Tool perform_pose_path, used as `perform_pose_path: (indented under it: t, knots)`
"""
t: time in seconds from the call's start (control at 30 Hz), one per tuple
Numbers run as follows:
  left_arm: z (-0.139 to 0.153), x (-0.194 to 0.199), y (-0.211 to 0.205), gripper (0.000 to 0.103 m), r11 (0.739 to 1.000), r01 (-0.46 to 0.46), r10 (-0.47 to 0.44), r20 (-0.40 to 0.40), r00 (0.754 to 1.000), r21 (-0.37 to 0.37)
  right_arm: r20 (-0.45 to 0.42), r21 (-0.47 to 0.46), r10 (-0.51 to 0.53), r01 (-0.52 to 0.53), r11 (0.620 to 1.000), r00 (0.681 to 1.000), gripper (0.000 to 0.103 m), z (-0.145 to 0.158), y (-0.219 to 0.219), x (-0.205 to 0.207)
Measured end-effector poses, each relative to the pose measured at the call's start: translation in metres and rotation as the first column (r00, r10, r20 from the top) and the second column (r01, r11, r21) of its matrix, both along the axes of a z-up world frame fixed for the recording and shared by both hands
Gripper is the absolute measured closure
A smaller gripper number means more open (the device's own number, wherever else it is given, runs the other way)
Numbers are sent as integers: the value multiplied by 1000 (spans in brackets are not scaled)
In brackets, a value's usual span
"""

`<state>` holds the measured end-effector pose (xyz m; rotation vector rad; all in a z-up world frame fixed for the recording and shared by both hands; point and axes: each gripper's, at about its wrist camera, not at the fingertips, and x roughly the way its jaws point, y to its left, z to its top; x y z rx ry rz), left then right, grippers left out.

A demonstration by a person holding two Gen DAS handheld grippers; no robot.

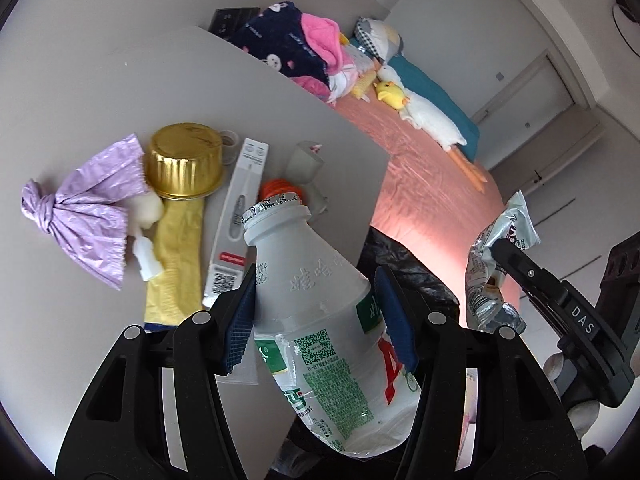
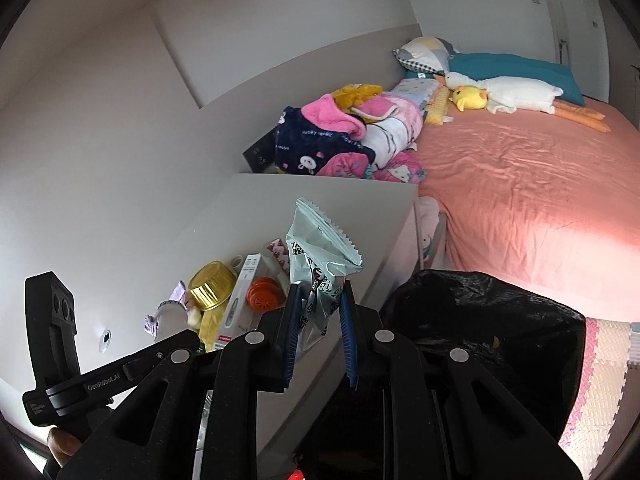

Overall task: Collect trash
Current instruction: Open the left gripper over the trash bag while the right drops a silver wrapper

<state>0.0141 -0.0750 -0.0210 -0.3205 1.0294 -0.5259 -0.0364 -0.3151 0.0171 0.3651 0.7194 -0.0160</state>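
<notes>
My left gripper (image 1: 316,316) is shut on a white plastic drink bottle (image 1: 320,320) with a green and red label, held over the white table's edge. My right gripper (image 2: 318,336) is shut on a crumpled silver snack wrapper (image 2: 320,256); the wrapper also shows in the left wrist view (image 1: 492,268). A black trash bag (image 2: 488,328) stands open just right of the right gripper, below the table edge. On the white table (image 1: 100,92) lie a knotted purple bag (image 1: 88,208), a gold foil cup (image 1: 184,160), a yellow cloth (image 1: 176,256), a long white box (image 1: 240,208) and an orange cap (image 1: 276,188).
A bed with a pink sheet (image 2: 520,184) runs along the right, with piled clothes (image 2: 344,140), plush toys (image 2: 504,94) and pillows at its far end. A foam mat (image 2: 600,368) covers the floor by the trash bag. A grey wall backs the table.
</notes>
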Motion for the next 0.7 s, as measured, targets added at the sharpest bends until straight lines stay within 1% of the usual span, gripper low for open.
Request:
perform_pose_path:
  t: [0.17,0.33,0.4,0.47,0.5,0.53,0.6,0.63,0.7]
  knots:
    - [1,5,-29,47,997,74,-74,-3,997,0,4,3,-55,55,998,998,82,1,-23,-13]
    - [-1,3,-57,47,988,152,-152,-12,988,-1,-2,15,-109,109,994,994,82,1,-43,-26]
    - [-2,3,-67,47,983,186,-186,-19,982,-11,-4,23,-136,136,990,991,82,0,-53,-34]
    - [-6,6,-79,46,970,240,-241,-43,970,-39,-4,39,-165,166,985,986,82,1,-64,-42]
    - [-8,7,-84,31,965,257,-260,-60,964,-55,-3,53,-181,181,982,983,79,1,-70,-45]
    - [-11,8,-88,6,965,253,-258,-73,963,-69,-3,63,-208,208,976,978,75,1,-77,-51]
    - [-15,7,-94,7,966,239,-247,-80,966,-95,5,68,-269,268,961,963,40,2,-87,-61]
    - [-17,6,-97,7,966,240,-248,-87,965,-94,15,69,-295,294,953,955,38,3,-90,-67]
    - [-18,4,-105,7,967,242,-248,-93,964,-75,19,68,-317,315,947,948,38,4,-98,-75]
